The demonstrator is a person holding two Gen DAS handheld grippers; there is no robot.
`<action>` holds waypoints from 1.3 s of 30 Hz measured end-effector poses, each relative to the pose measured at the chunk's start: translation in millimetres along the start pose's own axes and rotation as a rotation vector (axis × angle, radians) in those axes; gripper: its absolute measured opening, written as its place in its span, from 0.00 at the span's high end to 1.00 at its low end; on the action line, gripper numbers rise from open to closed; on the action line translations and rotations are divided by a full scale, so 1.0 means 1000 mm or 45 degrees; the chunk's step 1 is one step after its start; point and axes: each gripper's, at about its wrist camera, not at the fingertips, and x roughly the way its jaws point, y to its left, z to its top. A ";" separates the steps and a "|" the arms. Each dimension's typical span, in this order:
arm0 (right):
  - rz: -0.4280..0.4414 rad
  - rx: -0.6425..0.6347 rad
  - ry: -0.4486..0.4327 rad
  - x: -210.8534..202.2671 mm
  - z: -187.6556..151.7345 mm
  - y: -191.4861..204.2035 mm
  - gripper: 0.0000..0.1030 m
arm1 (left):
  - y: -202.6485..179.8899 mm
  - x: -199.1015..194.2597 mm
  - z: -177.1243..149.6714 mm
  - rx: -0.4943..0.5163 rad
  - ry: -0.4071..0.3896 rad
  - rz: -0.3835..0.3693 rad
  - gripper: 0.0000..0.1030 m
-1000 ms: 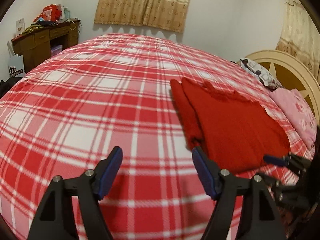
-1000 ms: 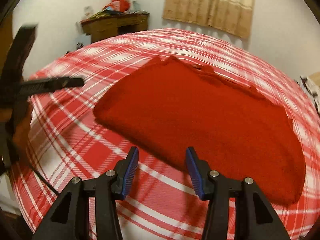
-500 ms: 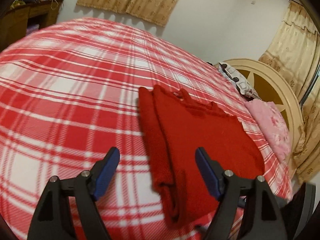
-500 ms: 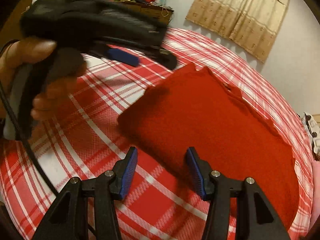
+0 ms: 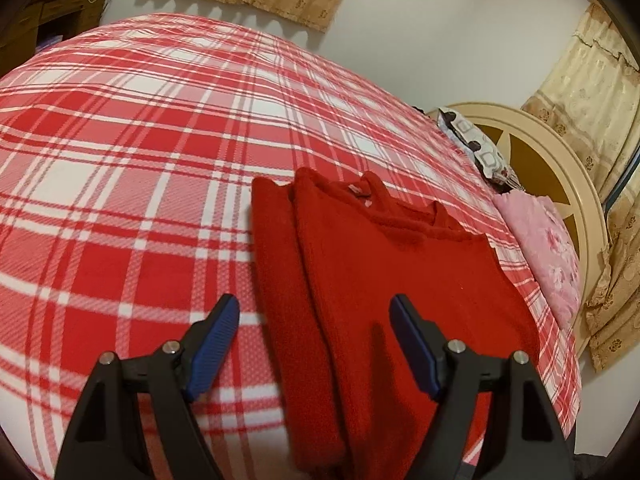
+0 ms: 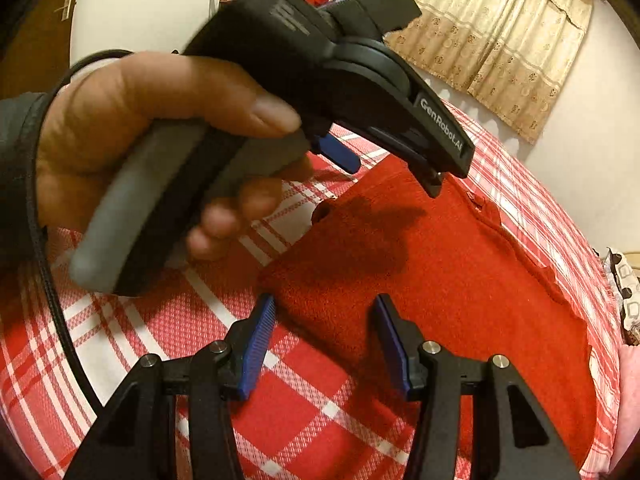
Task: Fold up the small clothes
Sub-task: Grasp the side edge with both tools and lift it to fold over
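A red knitted sweater (image 5: 384,280) lies flat on the red-and-white plaid bedspread (image 5: 120,168), with one side folded lengthwise over its body. My left gripper (image 5: 314,340) is open and empty, hovering above the sweater's near hem and folded left edge. In the right wrist view the sweater (image 6: 460,280) fills the middle. My right gripper (image 6: 324,340) is open and empty just above the sweater's near corner. The left gripper (image 6: 384,156), held in a hand, hangs over the sweater's far left part and casts a shadow on it.
A pink pillow (image 5: 544,248) and a patterned pillow (image 5: 476,148) lie by the cream headboard (image 5: 560,168) on the right. A wooden desk (image 5: 48,16) stands at the far left. Curtains hang on the far wall. The bed edge is near the sweater's hem.
My left gripper has swung to the right and now hovers over the sweater. It now fills the upper left of the right wrist view. My right gripper has crept closer to the sweater's corner.
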 end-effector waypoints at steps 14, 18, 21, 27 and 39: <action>0.051 0.073 -0.037 -0.003 0.002 -0.019 0.88 | 0.024 0.023 0.013 -0.207 0.082 -0.145 0.84; 0.056 0.089 -0.062 -0.014 -0.001 -0.024 0.92 | 0.019 0.016 0.013 -0.213 0.069 -0.139 0.86; 0.058 0.116 -0.078 -0.019 -0.004 -0.029 0.93 | 0.017 0.011 0.014 -0.247 0.063 -0.145 0.86; 0.051 0.190 -0.107 -0.034 -0.014 -0.038 0.93 | 0.005 0.003 0.025 -0.274 0.034 -0.165 0.87; 0.024 0.335 -0.179 -0.068 -0.034 -0.060 0.94 | -0.051 -0.003 0.043 -0.208 -0.017 -0.207 0.87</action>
